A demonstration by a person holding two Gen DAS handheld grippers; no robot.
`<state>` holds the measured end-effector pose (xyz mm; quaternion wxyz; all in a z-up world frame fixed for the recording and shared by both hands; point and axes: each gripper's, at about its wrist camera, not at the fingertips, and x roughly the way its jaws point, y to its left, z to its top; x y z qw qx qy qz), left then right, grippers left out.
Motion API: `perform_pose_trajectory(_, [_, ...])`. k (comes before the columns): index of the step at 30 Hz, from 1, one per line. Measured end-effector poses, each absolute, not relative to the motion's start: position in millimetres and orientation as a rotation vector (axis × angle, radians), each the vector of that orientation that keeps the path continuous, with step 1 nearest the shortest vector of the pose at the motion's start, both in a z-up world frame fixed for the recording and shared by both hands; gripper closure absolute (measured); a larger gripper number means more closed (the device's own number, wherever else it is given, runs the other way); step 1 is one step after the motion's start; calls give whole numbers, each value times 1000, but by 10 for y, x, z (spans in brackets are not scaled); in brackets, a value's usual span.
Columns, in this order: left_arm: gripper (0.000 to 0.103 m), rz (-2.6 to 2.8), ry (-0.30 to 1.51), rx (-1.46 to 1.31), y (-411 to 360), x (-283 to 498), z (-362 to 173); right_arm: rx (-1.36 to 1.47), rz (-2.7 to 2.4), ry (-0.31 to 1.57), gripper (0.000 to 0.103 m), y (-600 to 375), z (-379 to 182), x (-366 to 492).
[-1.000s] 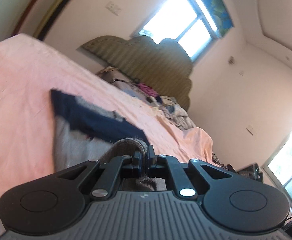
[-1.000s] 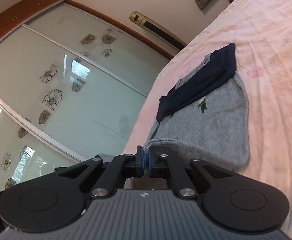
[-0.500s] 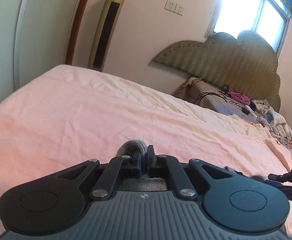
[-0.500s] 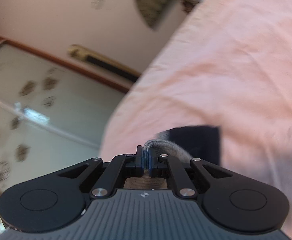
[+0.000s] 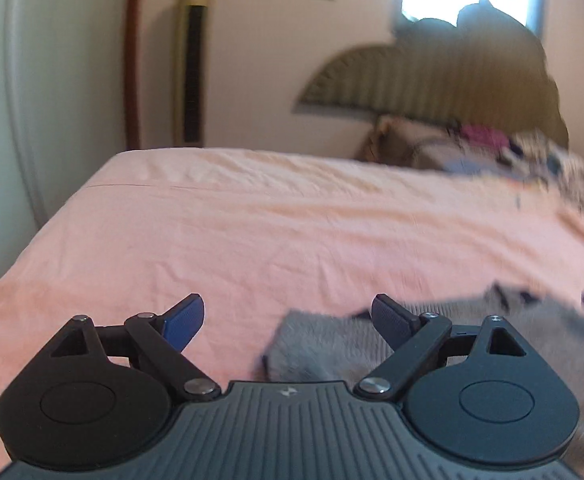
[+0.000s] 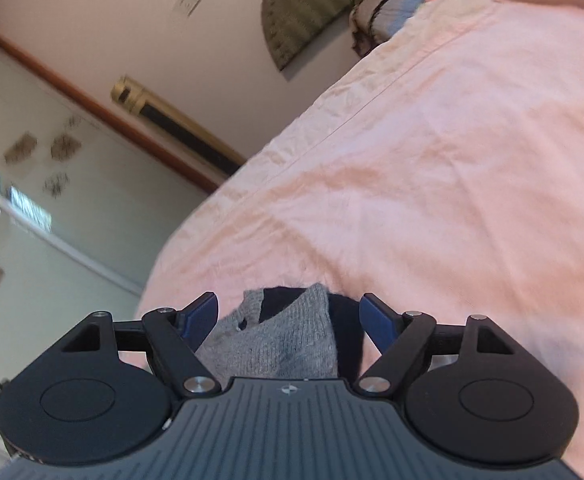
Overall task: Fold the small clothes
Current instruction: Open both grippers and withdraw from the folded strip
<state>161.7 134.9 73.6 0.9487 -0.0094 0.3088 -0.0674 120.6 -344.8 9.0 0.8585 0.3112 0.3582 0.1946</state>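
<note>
Both grippers had let go since half a second earlier: left gripper [image 5: 288, 322] and right gripper [image 6: 288, 318] now had jaws spread wide. Between them the grey knit sweater [image 6: 276, 344] lay on the pink bedsheet [image 5: 292, 232]. Only the right wrist view showed its navy part [image 6: 345, 340].

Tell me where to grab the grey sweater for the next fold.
Probably the grey sweater's near left corner: in the left view it lies flat on the pink sheet, its edge exposed. Bring the open left tool in low from the left and pinch that edge.
</note>
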Motion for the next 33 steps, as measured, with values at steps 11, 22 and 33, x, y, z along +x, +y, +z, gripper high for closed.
perform_pose_trajectory(11, [94,-88,729,164,889,1812,369,218,383,853,91,-2716,86,1566])
perform_pose_trajectory(22, [88,82,786,179,933,2048,282,500,209,704,88,-3227,110,1665])
perform_pose_trajectory(33, [17,53,628,-579,1933,-99,454,643,350,674,23,-3763,194,113])
